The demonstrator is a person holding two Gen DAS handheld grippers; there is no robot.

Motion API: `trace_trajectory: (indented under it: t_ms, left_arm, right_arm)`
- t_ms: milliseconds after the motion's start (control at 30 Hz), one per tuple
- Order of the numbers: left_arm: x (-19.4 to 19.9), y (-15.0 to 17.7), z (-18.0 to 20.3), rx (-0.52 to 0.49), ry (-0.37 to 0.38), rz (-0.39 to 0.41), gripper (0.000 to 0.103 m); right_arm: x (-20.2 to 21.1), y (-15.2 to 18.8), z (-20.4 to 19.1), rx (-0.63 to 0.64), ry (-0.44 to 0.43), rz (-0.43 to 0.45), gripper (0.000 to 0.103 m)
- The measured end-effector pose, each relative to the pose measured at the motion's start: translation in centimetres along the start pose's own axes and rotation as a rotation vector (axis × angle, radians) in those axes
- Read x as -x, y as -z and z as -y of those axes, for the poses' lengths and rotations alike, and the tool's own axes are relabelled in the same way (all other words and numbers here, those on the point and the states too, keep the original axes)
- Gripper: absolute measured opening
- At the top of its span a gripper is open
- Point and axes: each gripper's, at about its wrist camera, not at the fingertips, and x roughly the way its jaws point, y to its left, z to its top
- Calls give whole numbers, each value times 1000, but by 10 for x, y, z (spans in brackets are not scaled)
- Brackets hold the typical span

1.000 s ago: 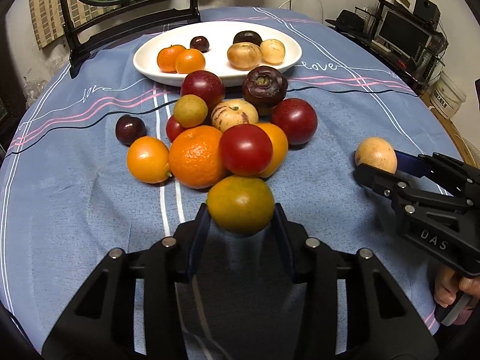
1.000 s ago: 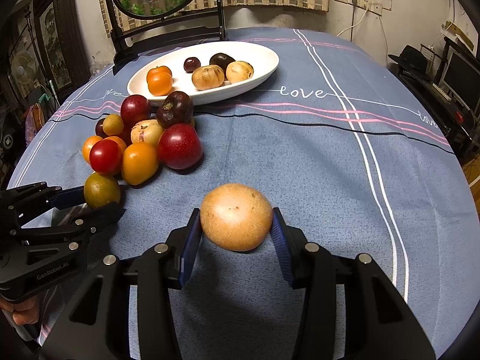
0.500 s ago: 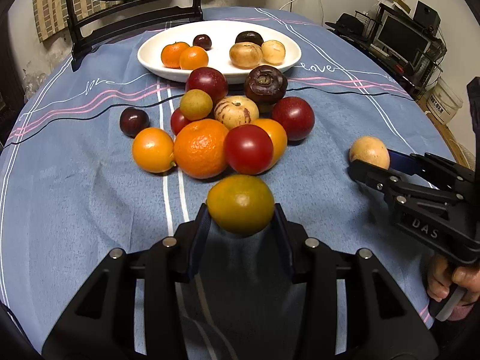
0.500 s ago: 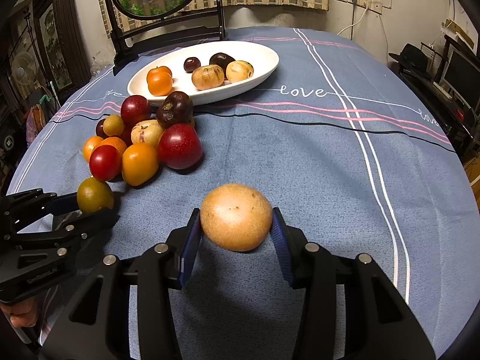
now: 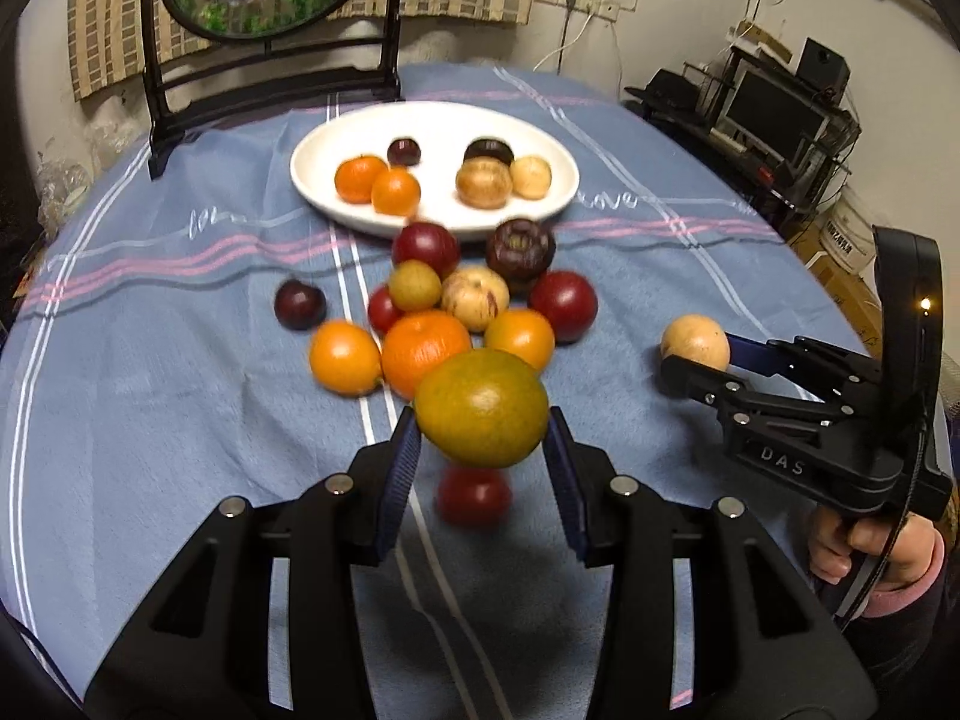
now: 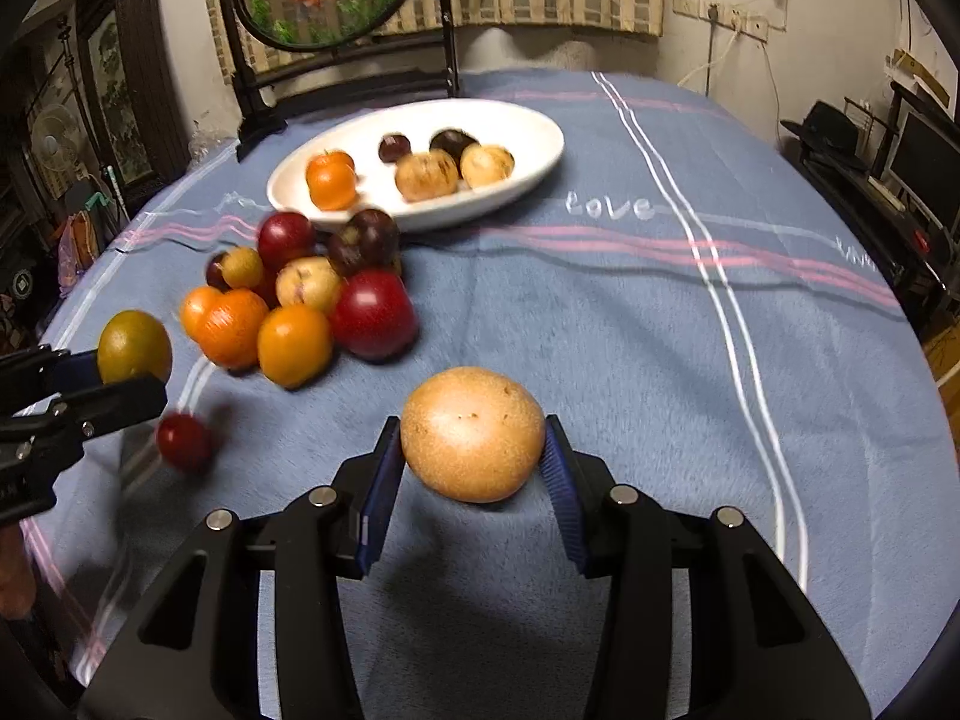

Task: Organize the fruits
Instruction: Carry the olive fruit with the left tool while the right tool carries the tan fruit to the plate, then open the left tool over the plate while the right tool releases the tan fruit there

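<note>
**Two fruits held above the cloth**

The left gripper (image 5: 483,447) clamps a green-orange citrus (image 5: 482,408); a red tomato (image 5: 474,495) lies just below its fingertips. Ahead of them sits the fruit pile (image 5: 447,312), then the white plate (image 5: 558,180). The right gripper (image 6: 471,468) pinches a tan round fruit (image 6: 473,433) over bare blue tablecloth (image 6: 630,330).

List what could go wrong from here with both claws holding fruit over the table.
1. A small red fruit lies loose and blurred on the blue cloth, apart from the pile; it may roll toward the table edge.
2. The left claw grips the round green-orange fruit only at its sides, so it could slip.
3. The white plate sits behind the fruit pile; a low carry of the tan fruit in the right claw might knock it.
</note>
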Motion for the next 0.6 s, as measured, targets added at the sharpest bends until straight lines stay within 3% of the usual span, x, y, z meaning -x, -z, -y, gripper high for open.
trace_trajectory:
  t_ms: [300,600]
  left_arm:
    - [9,-49,-14,-9,-4,62,43]
    - [-16,-118,-27,-38,-52,120,43]
  right_arm:
    - [29,-58,-11,84,-8,136,46]
    - [5,-119,-17,88,-20,191,46]
